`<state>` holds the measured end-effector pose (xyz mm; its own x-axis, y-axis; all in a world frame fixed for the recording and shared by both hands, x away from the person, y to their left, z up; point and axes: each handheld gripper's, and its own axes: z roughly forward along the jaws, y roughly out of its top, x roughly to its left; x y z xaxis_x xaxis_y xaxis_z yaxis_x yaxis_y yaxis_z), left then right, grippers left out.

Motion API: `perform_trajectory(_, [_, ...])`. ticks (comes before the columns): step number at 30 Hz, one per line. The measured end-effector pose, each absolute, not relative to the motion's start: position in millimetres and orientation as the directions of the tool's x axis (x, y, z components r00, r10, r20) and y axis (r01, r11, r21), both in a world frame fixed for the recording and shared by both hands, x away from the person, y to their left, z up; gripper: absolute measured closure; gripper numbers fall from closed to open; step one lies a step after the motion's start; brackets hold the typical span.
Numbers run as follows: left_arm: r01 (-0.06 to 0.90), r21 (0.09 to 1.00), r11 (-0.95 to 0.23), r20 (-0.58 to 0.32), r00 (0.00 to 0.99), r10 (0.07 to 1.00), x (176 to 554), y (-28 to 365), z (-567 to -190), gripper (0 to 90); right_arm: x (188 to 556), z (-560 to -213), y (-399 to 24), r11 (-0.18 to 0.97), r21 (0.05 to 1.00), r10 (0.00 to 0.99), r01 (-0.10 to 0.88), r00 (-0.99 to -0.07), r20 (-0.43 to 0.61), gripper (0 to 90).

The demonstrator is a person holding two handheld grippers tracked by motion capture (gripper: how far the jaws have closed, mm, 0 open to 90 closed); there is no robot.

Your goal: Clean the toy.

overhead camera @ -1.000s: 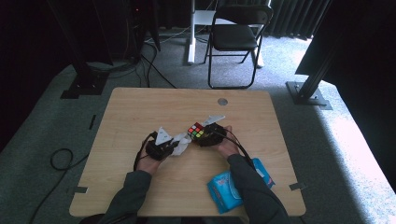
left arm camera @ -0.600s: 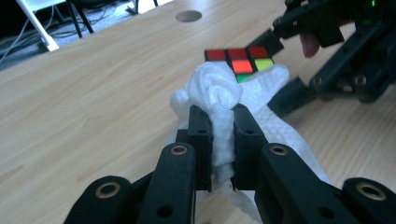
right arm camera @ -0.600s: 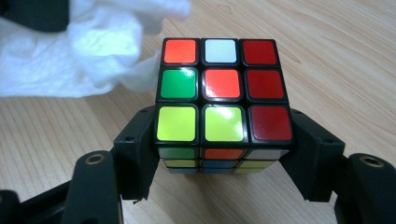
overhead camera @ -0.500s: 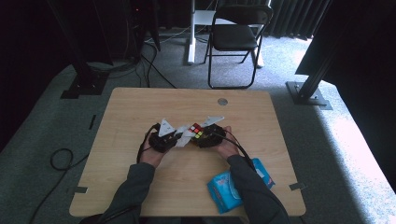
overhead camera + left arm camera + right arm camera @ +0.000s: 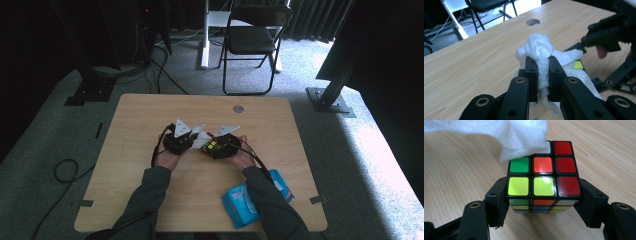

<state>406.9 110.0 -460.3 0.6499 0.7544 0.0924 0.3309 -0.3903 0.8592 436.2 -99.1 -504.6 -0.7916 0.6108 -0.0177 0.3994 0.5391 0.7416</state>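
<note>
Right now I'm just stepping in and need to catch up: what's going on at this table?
A person at the table is wiping a puzzle cube with a white wipe. The right gripper clamps the cube by its sides just above the tabletop, coloured face towards its camera. The left gripper pinches the bunched wipe, whose loose end drapes over the cube's far corner. A blue wipe pack lies near the table's front edge, beside the right sleeve.
</note>
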Motion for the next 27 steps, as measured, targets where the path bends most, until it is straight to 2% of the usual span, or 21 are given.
perform_trajectory(12, [0.367, 0.822, -0.435, 0.105, 0.654, 0.749, 416, 94, -475, 81.8, 434, -502, -99, 0.525, 0.761, 0.594, 0.381, -0.804, -0.007, 34.2])
perform_trajectory(27, [0.35, 0.815, -0.462, 0.132, 0.664, 0.736, 411, 88, -476, 81.8, 434, -502, -99, 0.524, 0.761, 0.601, 0.382, -0.799, -0.013, 34.3])
